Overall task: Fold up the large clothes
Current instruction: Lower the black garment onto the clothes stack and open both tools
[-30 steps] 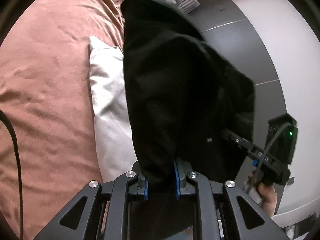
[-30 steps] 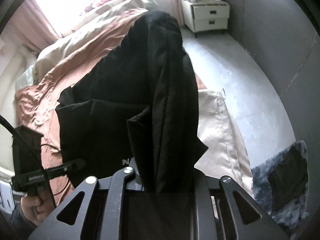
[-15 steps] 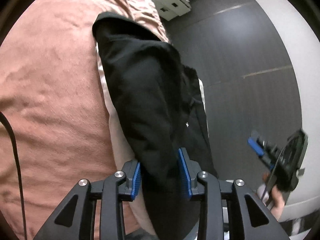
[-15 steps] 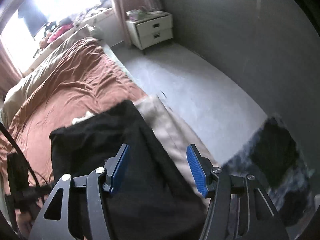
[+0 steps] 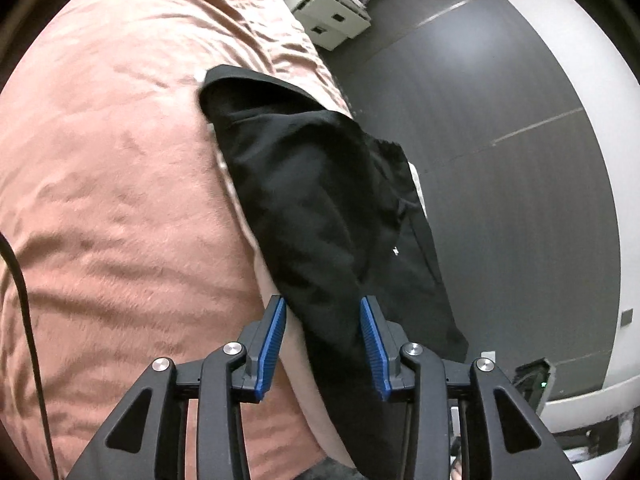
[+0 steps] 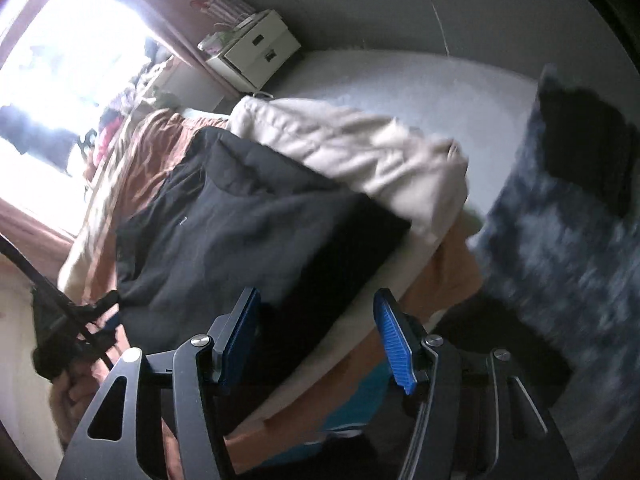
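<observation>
A black garment [image 5: 320, 200] lies folded along the bed's edge on a cream cloth [image 5: 276, 284]; it also shows in the right wrist view [image 6: 248, 224], lying next to the cream cloth [image 6: 360, 152]. My left gripper [image 5: 322, 340] is open, its blue pads on either side of the garment's near end without closing on it. My right gripper [image 6: 316, 332] is open and empty, just above the garment's near corner. The left gripper also shows at the left edge of the right wrist view [image 6: 72, 320].
The bed is covered with a rust-brown blanket [image 5: 112, 200]. A white nightstand [image 6: 256, 52] stands by the wall. A dark grey shaggy rug [image 6: 560, 248] lies on the floor to the right of the bed. A dark wall [image 5: 500, 120] runs beside the bed.
Both grippers held the black garment up a second ago. It has been laid on the bed and both grippers have opened. The right gripper has drawn back.
</observation>
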`<state>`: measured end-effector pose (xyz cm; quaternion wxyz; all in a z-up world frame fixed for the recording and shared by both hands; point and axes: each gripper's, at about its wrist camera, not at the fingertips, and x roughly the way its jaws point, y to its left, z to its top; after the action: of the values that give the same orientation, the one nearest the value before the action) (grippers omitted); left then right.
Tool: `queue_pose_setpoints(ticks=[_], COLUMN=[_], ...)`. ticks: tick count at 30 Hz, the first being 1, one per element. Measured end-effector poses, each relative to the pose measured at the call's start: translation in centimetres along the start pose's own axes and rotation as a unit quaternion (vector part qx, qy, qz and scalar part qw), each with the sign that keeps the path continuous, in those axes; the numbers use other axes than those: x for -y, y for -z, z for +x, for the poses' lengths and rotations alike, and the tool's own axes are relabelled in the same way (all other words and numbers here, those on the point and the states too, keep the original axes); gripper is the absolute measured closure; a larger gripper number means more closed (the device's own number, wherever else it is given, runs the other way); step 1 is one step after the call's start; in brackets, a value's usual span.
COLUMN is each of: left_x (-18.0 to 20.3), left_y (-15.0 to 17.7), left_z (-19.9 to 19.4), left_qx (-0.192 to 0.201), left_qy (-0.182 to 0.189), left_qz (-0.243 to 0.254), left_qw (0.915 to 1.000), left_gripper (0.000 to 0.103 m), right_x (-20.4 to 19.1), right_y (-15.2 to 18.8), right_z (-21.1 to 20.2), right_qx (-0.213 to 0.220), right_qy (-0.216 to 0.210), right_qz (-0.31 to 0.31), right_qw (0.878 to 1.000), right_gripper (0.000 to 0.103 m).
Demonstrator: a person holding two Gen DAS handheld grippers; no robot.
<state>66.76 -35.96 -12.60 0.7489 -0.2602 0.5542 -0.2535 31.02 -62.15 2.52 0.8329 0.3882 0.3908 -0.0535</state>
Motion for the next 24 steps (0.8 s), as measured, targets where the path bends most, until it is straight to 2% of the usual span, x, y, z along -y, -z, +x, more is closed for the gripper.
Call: queue_pose_setpoints(ticks=[5,7,11,14,17,19,22,24], left_x=[0.9,1.4,2.7,2.9,2.5,2.1,1.7,1.8], left_y=[-1.2,-1.4,-2.1,-2.5,-3.1,-3.7,-3.9,-3.7], left_z=[1.6,2.3,3.5,3.3,1.5,-0.2,-1.8,-2.6], left_qx=[-0.011,-0.011,-0.013,-0.025,0.008,0.039,0.046,0.048], left_qy=[-0.011,-0.014,-0.026,-0.034,-0.038,-0.027,-0.024,-0.033], left_qz=[0.027,0.04,0.082,0.092,0.094,0.092,0.089,0.097], left_qw=[0.9995,0.999,0.9962,0.9948,0.9948,0.9946,0.9947,0.9936], left_gripper=[0.064,0.064,0.064,0.064,0.064,0.064,0.064,0.064], right_x=[1.4,1.8,2.8,3.1,3.7,3.7,3.5,3.3], right_y=[-0.4,-0.6,-0.9,-1.5,-1.9,-2.0,-2.0,-1.9], right_z=[1.2,1.4,1.1,0.4,-0.9,-1.4,-2.1,-3.5], right_qx=[0.0,0.006,0.031,0.054,0.071,0.08,0.09,0.108], right_qy=[-0.022,-0.022,-0.006,0.011,0.018,0.027,0.056,0.092], right_qz=[0.031,0.037,0.051,0.044,0.041,0.035,0.03,0.032], right_qw=[0.999,0.999,0.998,0.998,0.996,0.996,0.994,0.989], right_gripper=[0.049,0.062,0.072,0.084,0.09,0.093,0.093,0.093])
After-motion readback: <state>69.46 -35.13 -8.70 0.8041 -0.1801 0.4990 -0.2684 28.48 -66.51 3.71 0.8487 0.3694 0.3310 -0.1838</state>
